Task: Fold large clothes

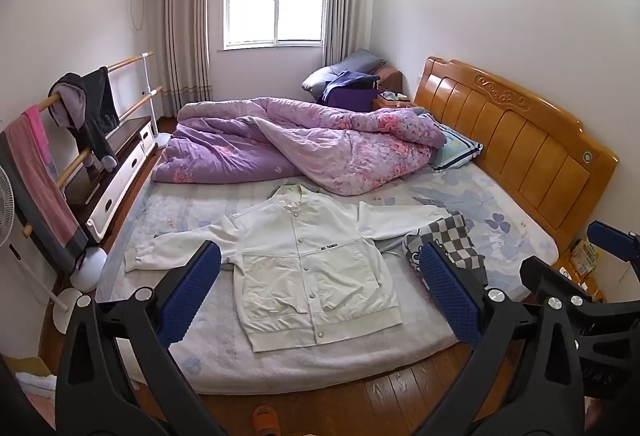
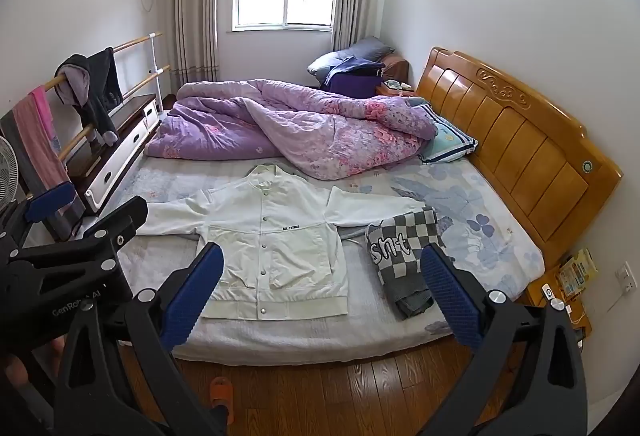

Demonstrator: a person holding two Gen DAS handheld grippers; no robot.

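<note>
Bedroom, big bed. White jacket flat on it, collar at 12 o'clock, hem at 6, sleeves at 9 and 3. My left hand-held gripper wide, holding nothing, jacket dead ahead. My right hand-held gripper wide too; jacket toward 11 o'clock. Left looks nearer.

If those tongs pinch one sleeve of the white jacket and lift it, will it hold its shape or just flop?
The white jacket will likely flop: it lies flat and creased on the bed, so the fabric looks thin and soft. It probably feels light. Its spread sleeves would likely trail and drag, and the snap-closed front should keep the panels together.
</note>
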